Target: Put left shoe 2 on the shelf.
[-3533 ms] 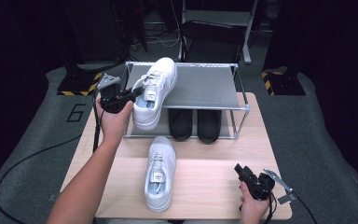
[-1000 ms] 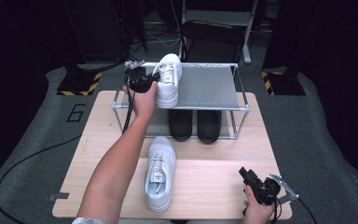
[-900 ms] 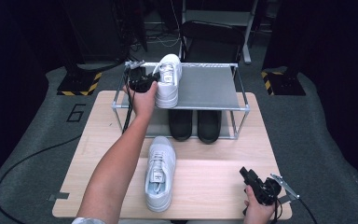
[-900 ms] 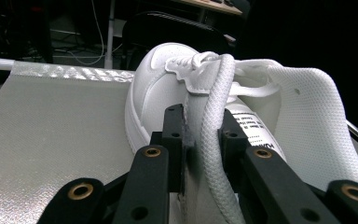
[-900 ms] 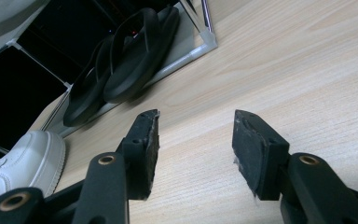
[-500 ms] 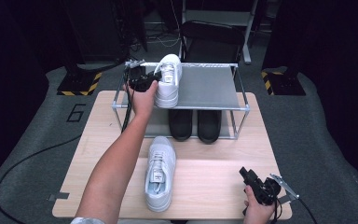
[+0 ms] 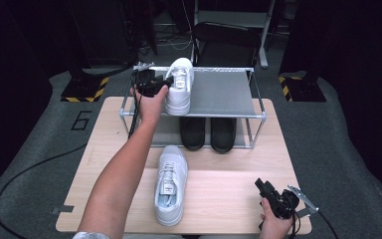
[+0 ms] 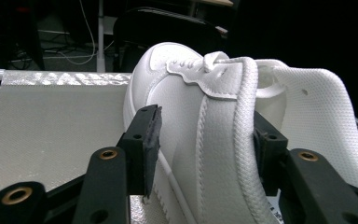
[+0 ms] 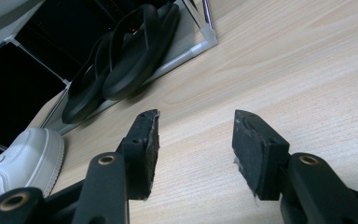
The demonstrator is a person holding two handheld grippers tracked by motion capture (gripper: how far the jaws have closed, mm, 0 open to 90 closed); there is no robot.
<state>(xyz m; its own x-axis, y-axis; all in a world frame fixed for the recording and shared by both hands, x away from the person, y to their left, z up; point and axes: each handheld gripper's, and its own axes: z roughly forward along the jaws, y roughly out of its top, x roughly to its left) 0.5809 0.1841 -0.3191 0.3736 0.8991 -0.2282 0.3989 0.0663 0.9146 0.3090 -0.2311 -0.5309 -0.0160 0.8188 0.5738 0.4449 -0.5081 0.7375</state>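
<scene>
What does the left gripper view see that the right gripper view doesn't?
Left gripper view alone: the shelf top and the white shoe on it, between the left tool's just-opened jaws, a gap beside the left one. Right gripper view alone: black sandals, wooden table, the other shoe, the open right tool. Both show two black jaws.

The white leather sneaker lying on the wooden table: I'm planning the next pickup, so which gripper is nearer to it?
Right. The right gripper rests on the table beside the white leather sneaker; the left gripper is up at the metal rack's top shelf.
</scene>
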